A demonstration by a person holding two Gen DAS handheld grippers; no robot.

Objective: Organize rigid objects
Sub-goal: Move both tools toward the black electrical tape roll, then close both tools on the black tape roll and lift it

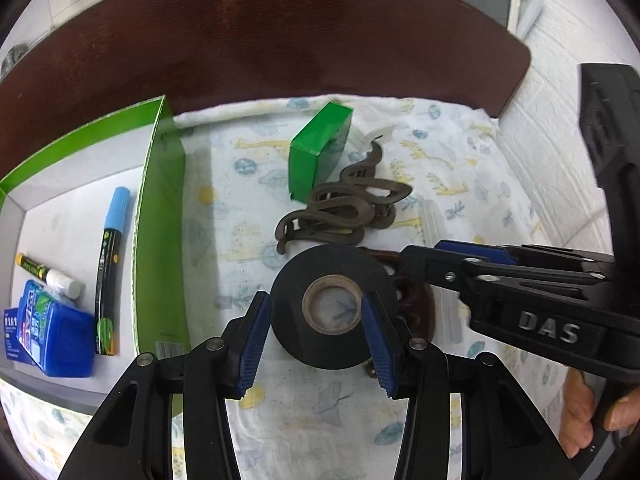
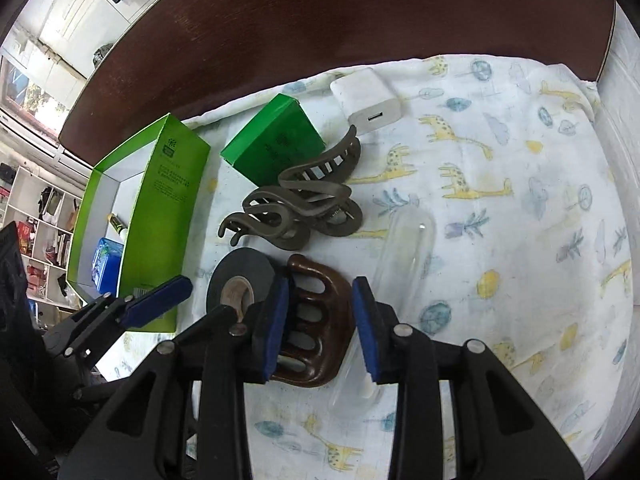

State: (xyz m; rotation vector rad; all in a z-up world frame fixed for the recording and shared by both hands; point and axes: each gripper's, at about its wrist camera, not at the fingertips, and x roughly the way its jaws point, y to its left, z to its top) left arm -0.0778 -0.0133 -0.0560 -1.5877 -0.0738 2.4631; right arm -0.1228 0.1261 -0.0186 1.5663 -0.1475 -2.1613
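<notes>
A black tape roll [image 1: 332, 300] lies flat on the giraffe-print cloth [image 1: 248, 184]. My left gripper [image 1: 316, 344] is open, its blue pads either side of the roll; it also shows in the right wrist view [image 2: 224, 288]. My right gripper [image 2: 320, 328] is open around a dark brown hair claw [image 2: 316, 320], the pads close to its sides. A grey-brown hair claw [image 2: 296, 212] lies just beyond, next to a small green box [image 2: 276, 144]. The open green box [image 1: 160, 220] holds a blue marker [image 1: 110, 264], a yellow pen [image 1: 36, 268] and a blue pack [image 1: 52, 332].
A white charger [image 2: 368, 100] lies at the cloth's far edge. A clear plastic tube [image 2: 396, 256] lies right of the brown claw. A dark wooden board [image 1: 280, 32] rises behind the cloth. The cloth's right half is bare.
</notes>
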